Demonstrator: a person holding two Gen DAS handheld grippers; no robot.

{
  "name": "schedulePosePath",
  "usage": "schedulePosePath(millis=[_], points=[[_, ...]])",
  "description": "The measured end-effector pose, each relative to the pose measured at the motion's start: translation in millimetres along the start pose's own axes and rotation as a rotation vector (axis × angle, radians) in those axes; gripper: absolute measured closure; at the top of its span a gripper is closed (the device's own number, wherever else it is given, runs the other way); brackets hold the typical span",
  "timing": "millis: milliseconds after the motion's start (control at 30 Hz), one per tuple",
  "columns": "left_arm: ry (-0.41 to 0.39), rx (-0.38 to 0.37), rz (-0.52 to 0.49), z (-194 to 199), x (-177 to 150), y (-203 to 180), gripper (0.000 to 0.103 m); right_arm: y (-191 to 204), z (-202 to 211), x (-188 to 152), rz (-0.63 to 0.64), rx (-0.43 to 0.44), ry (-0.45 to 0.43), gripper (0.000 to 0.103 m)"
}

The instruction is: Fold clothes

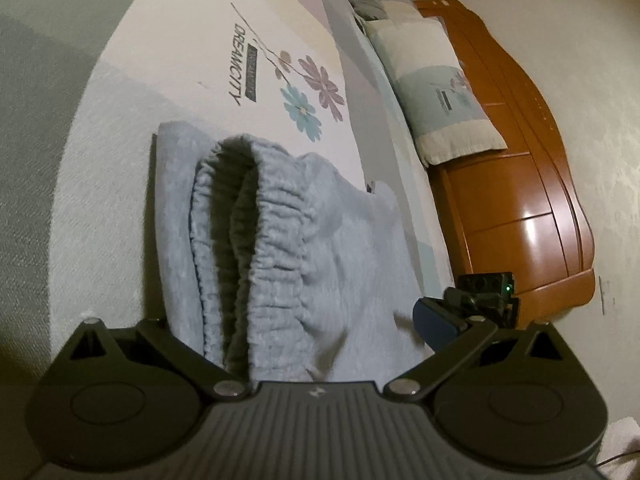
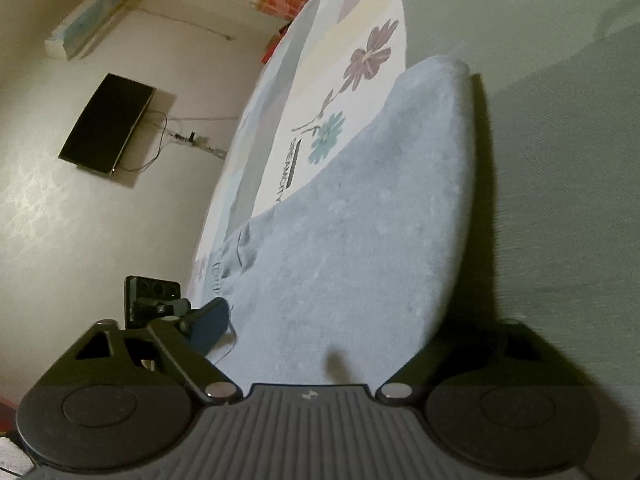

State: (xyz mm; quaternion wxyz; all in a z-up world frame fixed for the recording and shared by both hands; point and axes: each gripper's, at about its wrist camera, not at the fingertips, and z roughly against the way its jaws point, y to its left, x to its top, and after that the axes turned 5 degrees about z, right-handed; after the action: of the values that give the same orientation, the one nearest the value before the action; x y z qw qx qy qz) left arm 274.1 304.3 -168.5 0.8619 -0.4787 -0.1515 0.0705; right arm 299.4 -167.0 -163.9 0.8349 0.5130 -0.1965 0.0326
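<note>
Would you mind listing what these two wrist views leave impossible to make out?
- Left wrist view: the near end of the grey fleece trousers with elastic waistband is hidden by the gripper body.
- Right wrist view: the right gripper's own fingers are buried under the cloth, so any grip is unclear.
- Right wrist view: small items by the black wall screen are too small.

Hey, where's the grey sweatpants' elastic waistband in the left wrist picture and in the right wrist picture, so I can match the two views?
Left wrist: the elastic waistband runs down the middle, gaping open, just ahead of the left gripper.
Right wrist: only a gathered bit of it shows at lower left, at the garment's edge.
Shared landmark: the teal flower print on the bedsheet.
</note>
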Motion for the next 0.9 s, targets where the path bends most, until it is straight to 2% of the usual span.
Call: schedulePosePath(millis=[133, 333, 433, 567, 667, 833, 900], points=[[0.009, 0.011, 0.019, 7, -2, 3, 0.008, 1, 0, 1, 0.002, -0.014, 0.013, 0.017], [0.014, 0.010, 0.081, 13, -6, 10, 0.007, 1, -4, 2, 0.026, -0.030, 0.038, 0.017], [0.003, 0.016, 0.066, 2, 2, 4, 0.001, 3, -6, 2, 0.029, -0.028, 0.035, 0.017], [-0.002, 0.064, 0.044, -11, 8, -8, 0.001, 4, -7, 1, 0.029, -0.033, 0.031, 0.016], [-0.012, 0.058, 0.042, -8, 3, -8, 0.001, 4, -6, -1, 0.039, -0.032, 0.039, 0.017], [-0.030, 0.046, 0.045, -5, -1, -6, 0.001, 1, -5, -2, 0.055, -0.036, 0.038, 0.027], [-0.024, 0.045, 0.039, -6, 0, -6, 0.001, -3, -4, -1, 0.061, -0.047, 0.037, 0.043]])
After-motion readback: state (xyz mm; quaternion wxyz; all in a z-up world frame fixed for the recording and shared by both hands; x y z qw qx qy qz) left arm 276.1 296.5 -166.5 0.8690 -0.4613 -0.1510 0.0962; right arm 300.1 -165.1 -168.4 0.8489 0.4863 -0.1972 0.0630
